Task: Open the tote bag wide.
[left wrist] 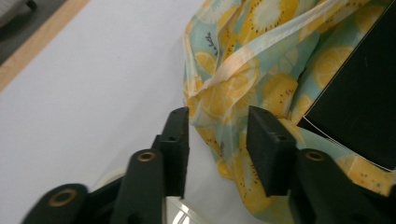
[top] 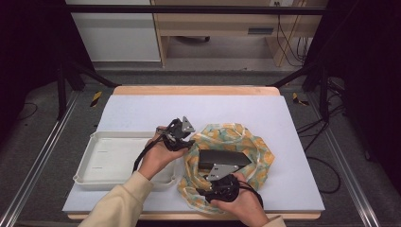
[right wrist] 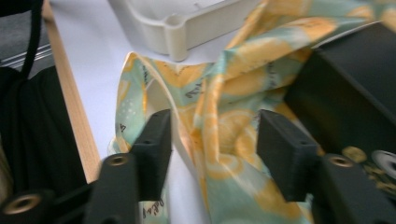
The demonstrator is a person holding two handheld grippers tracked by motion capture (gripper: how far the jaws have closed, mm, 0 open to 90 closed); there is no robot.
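— Both grippers, how do they stand?
— Spread, both. My right gripper (right wrist: 212,149) has its jaws parted around a fold of the bag (right wrist: 233,93) at its near edge, nothing pinched. My left gripper (left wrist: 217,140) gapes at the bag's left rim.
— And the bag?
— Crumpled mid-table, a black box (top: 222,158) inside it. White tray (top: 101,163) lies just left, touching it.

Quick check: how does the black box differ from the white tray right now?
The black box is dark and closed, while the white tray is pale, open-topped and wider. The box lies on the lemon-print cloth; the tray rests directly on the table to its left. Both are rectangular and lie flat.
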